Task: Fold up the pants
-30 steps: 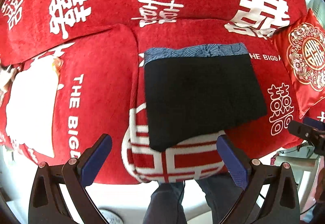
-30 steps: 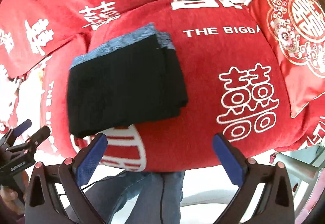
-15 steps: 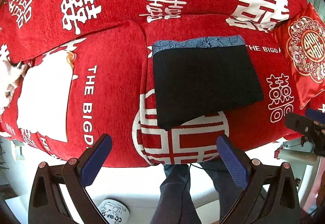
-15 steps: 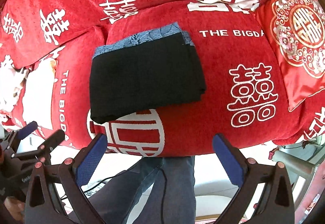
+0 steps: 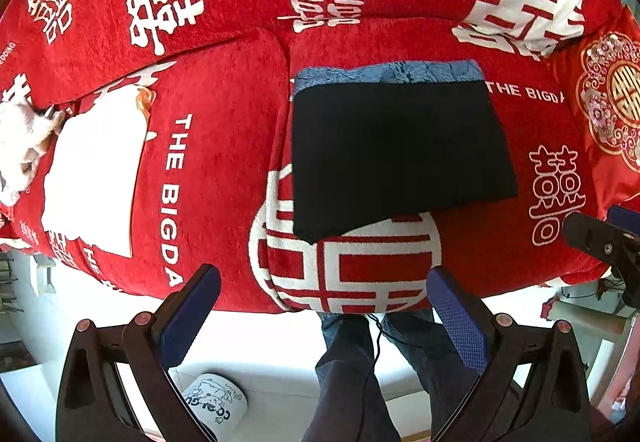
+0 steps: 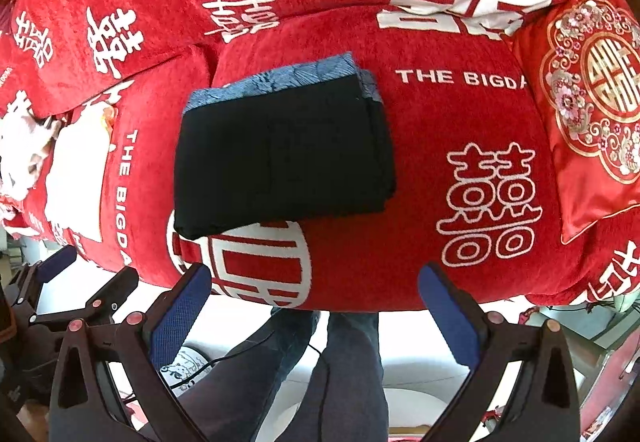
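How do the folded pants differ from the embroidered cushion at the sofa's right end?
The pants are plain black with a blue patterned band; the cushion is shiny red with gold and floral embroidery. The pants lie flat in stacked layers on the seat; the cushion stands propped against the sofa corner. Both rest on the sofa, untouched by either claw.

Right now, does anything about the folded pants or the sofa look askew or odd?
Little stands out. The folded black pants lie as a compact rectangle on the red sofa cover, slightly skewed, the blue patterned waistband peeking out along the far edge. Both grippers, left and right, are open and clear.
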A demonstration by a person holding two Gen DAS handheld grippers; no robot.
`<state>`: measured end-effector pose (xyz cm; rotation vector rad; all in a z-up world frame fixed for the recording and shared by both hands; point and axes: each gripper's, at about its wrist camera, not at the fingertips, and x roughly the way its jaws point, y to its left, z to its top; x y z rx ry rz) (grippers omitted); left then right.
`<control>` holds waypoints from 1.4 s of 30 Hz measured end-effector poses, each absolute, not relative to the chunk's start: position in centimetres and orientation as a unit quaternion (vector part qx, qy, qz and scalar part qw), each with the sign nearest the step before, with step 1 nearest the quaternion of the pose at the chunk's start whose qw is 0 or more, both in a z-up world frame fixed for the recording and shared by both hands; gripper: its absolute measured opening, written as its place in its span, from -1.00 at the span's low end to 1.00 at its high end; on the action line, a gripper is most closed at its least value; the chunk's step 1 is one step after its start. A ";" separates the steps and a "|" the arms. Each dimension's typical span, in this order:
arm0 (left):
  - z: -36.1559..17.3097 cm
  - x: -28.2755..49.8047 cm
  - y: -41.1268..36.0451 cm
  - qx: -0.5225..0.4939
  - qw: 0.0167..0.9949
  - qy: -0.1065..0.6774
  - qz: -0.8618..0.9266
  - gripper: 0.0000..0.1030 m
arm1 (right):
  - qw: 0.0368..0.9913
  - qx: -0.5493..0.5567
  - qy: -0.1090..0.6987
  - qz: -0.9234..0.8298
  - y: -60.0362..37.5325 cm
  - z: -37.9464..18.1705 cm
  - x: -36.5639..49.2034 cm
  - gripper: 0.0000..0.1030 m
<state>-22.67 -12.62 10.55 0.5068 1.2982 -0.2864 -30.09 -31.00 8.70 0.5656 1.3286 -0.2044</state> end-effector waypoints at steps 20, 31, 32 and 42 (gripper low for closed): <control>10.6 -23.9 -13.9 0.247 0.757 0.590 -0.133 1.00 | 0.747 0.252 0.610 -0.081 -32.0 8.1 -30.3 1.00; 10.5 -23.8 -13.6 0.246 0.753 0.594 -0.138 1.00 | 0.749 0.238 0.612 -0.084 -31.2 8.2 -30.0 1.00; 10.5 -23.8 -13.6 0.247 0.753 0.594 -0.138 1.00 | 0.750 0.233 0.613 -0.084 -31.1 8.3 -29.9 1.00; 10.4 -23.7 -13.7 0.245 0.754 0.594 -0.136 1.00 | 0.757 0.206 0.614 -0.082 -30.3 8.5 -29.0 1.00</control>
